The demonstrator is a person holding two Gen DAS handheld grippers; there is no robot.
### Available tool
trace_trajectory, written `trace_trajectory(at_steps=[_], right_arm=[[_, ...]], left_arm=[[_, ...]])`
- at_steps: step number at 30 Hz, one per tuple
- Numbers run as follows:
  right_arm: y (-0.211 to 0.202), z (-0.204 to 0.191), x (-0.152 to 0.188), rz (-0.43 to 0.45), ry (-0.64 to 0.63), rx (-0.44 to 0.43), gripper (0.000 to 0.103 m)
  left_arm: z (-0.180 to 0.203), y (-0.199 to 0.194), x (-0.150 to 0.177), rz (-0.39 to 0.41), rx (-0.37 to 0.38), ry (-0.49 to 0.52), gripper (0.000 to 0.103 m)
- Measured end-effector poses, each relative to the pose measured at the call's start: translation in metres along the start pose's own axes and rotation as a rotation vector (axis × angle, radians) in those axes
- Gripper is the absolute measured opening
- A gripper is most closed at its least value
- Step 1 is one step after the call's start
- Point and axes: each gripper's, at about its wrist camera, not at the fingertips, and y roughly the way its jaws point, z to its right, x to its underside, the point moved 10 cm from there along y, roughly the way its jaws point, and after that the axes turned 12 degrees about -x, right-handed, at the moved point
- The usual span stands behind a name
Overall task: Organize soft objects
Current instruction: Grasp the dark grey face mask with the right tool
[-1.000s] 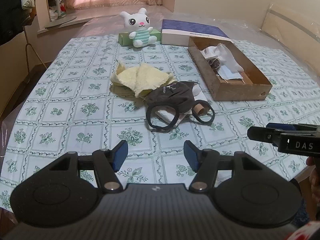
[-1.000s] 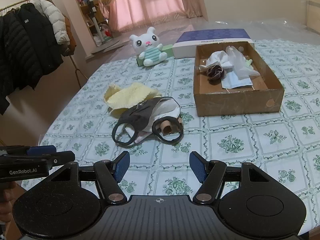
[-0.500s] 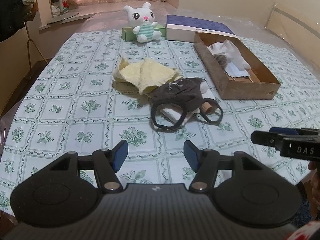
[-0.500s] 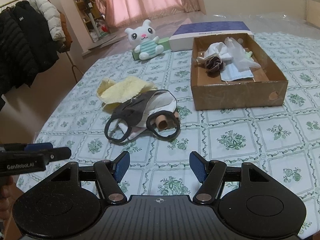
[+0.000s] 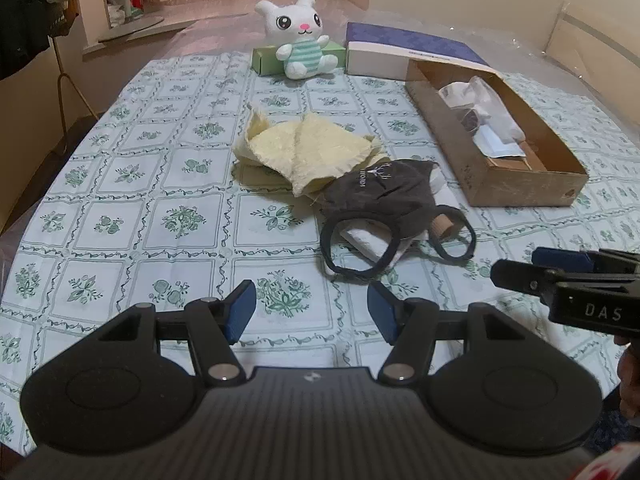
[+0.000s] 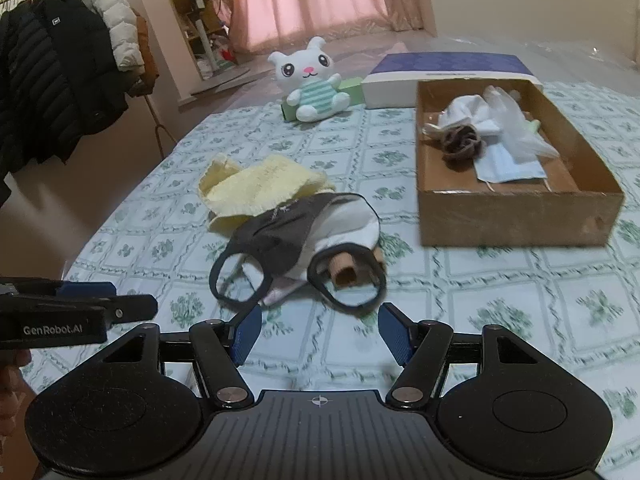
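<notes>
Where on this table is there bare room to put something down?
The tablecloth left of the yellow cloth lies bare, as does the near strip between the dark mask and both open hand-held grippers. Another bare patch lies between the plush bunny and the yellow cloth. The cardboard box is crowded at its far end.

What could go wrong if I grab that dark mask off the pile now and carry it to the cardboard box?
The dark mask lies partly over the yellow cloth and on white fabric, so lifting it may drag those along.

A tan roll sits inside one ear loop and could snag or roll away.

Both the left gripper and the right gripper are open and close side by side, so they might bump.
</notes>
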Motion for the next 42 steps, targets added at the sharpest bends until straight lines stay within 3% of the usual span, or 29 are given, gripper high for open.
trace_trajectory(at_steps=[16, 18, 20, 21, 23, 31, 42], right_arm=[[0.075, 0.000, -0.030, 0.010, 0.012, -0.073, 0.047], [0.082, 0.002, -0.030, 0.009, 0.032, -0.082, 0.041], [0.086, 0.003, -0.030, 0.009, 0.042, -0.093, 0.019], [0.084, 0.004, -0.031, 0.016, 0.044, -0.097, 0.017], [0.078, 0.006, -0.032, 0.040, 0.043, -0.110, 0.009], [0.008, 0.020, -0.038, 0.145, 0.051, -0.116, 0.008], [-0.067, 0.086, 0.008, 0.086, 0.116, 0.130, 0.008]], left_arm=[[-0.002, 0.049, -0.015, -0.031, -0.013, -0.008, 0.059], [-0.004, 0.051, -0.016, -0.030, -0.015, -0.009, 0.058], [-0.005, 0.052, -0.016, -0.028, -0.018, -0.009, 0.058], [-0.006, 0.052, -0.016, -0.027, -0.018, -0.010, 0.058], [-0.006, 0.051, -0.016, -0.025, -0.019, -0.009, 0.058], [-0.004, 0.042, -0.012, -0.017, -0.016, -0.002, 0.058], [0.011, 0.030, -0.003, -0.019, 0.003, 0.030, 0.058]])
